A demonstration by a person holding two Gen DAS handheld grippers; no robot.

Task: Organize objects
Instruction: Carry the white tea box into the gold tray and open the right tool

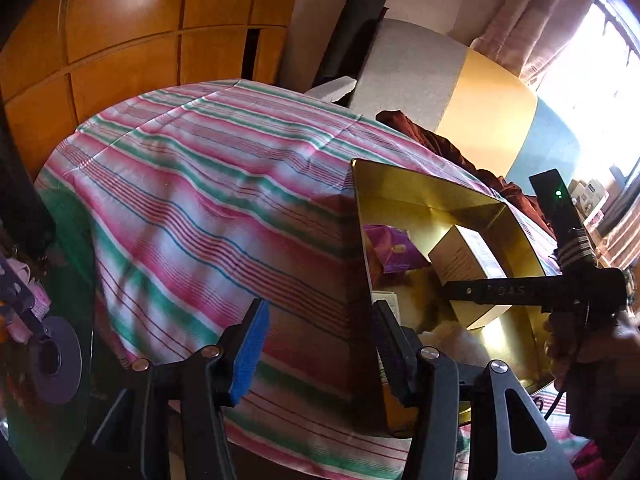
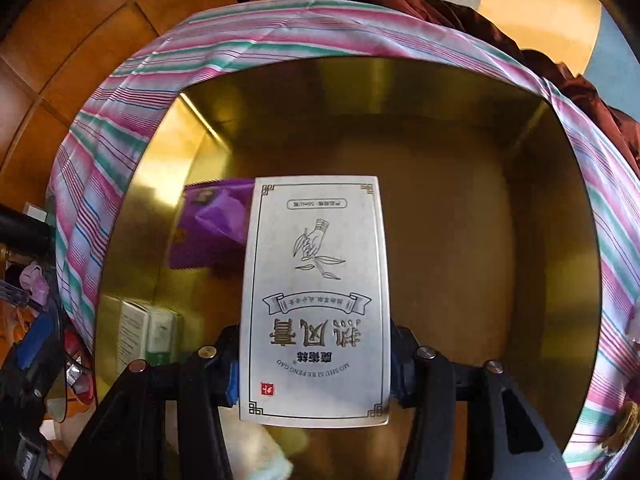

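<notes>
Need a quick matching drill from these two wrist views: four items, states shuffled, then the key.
Items:
1. white carton
2. purple packet
3. gold tin
4. left claw

States:
A. lying on the tin floor, partly behind the carton
B. gripped in the right claw, over the tin
C. empty, astride the tin's near wall
D. open-topped, on the striped cloth

Pairs: 1-B, 2-A, 3-D, 4-C

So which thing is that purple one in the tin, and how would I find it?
Start at the gold tin on the striped cloth. Inside, the white carton with a drawn hand and sprig is clamped in the right gripper. The purple packet lies flat on the tin's floor, beside and partly behind the carton; it is the only purple thing there, with a zigzag edge.
</notes>
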